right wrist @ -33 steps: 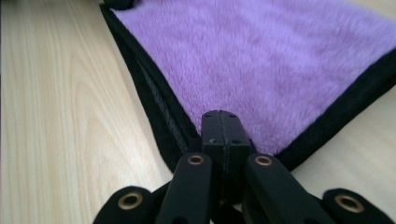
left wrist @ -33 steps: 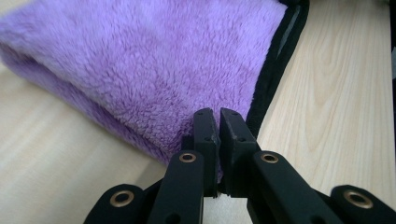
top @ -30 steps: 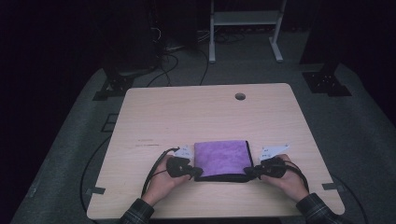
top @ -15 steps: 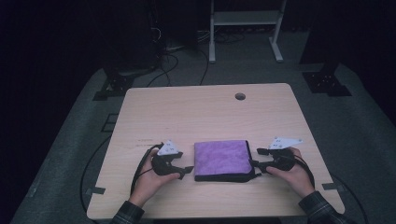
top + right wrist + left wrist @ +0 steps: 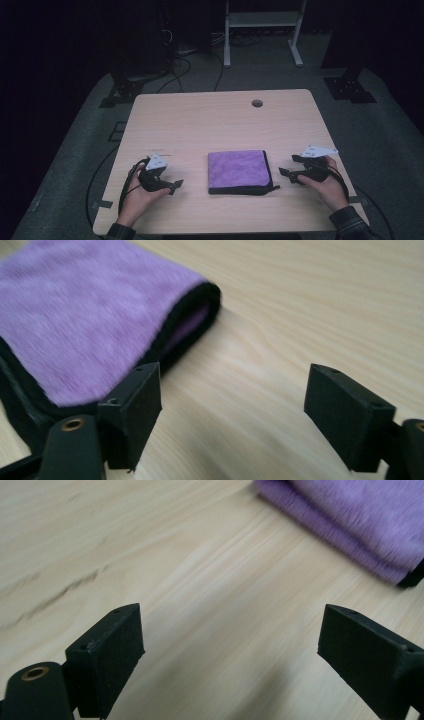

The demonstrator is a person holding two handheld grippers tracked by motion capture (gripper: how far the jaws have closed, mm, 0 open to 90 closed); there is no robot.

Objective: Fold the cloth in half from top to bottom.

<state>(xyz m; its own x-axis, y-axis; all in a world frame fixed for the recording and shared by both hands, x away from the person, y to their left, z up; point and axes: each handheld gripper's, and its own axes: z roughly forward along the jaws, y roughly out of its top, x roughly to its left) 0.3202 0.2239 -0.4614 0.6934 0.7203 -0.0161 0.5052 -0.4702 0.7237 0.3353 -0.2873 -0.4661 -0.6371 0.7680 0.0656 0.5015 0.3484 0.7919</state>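
A folded purple cloth [image 5: 238, 170] with black edging lies flat on the wooden table [image 5: 210, 120], near its front edge. My left gripper [image 5: 176, 185] rests well to the cloth's left, open, with bare wood between its jaws; the cloth [image 5: 360, 520] sits off at the upper right of the left gripper view. My right gripper [image 5: 285, 176] is a short way off the cloth's right side, open and holding nothing. In the right gripper view the cloth [image 5: 85, 325] lies at the left, its folded black-edged corner just beyond my left jaw.
A round cable hole [image 5: 257, 103] sits near the table's far edge. Cables trail from both grippers over the front of the table. A white metal frame [image 5: 260, 25] stands on the dark floor behind the table.
Both grippers have let go of the cloth's sides and drawn outward, the left one farther. The cloth stays folded and flat in the same spot.
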